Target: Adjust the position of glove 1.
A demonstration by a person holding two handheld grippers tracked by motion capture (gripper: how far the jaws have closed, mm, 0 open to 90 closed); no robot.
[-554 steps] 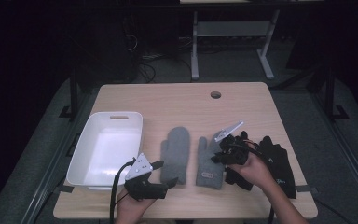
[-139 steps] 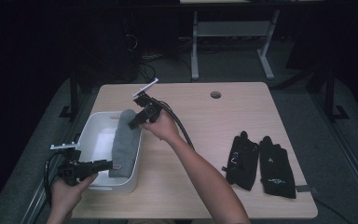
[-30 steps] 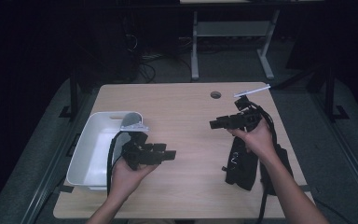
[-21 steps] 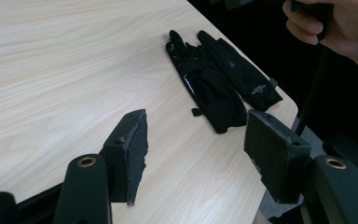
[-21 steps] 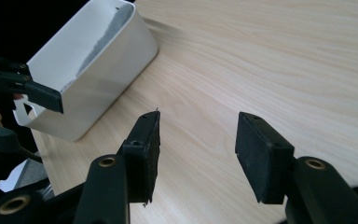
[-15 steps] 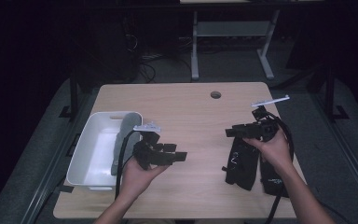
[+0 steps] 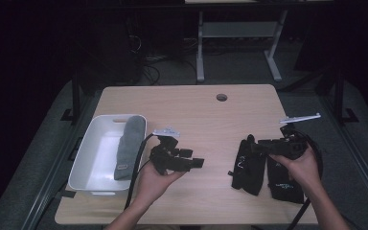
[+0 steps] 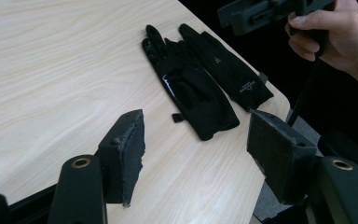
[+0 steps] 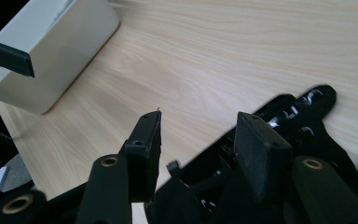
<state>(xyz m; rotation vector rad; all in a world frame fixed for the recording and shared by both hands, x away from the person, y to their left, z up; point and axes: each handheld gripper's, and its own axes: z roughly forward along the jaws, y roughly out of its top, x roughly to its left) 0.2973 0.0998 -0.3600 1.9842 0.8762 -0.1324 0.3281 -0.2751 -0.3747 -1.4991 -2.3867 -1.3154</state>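
Observation:
Two black gloves lie side by side at the table's right, one (image 7: 246,166) nearer the middle and one (image 7: 283,181) under the person's right hand. My right gripper (image 7: 253,143) hovers open just over the nearer black glove (image 9: 303,116), its jaws level and pointing left with nothing between them. My left gripper (image 7: 199,164) is held near the table's middle, pointing right toward the gloves (image 8: 191,88). Its jaws have just been opening and stand open (image 8: 198,123) on nothing. A grey mitten (image 7: 127,143) lies in the white bin (image 7: 93,153).
The white bin (image 9: 51,51) sits at the table's left front. A round cable hole (image 7: 222,97) marks the far edge. Cables trail from both grippers toward the near edge. Bare wood lies between the bin and the gloves. Dark floor and a desk frame lie beyond.
The left gripper has moved right, away from the bin. The right gripper has come down and toward the near right, over the black gloves.

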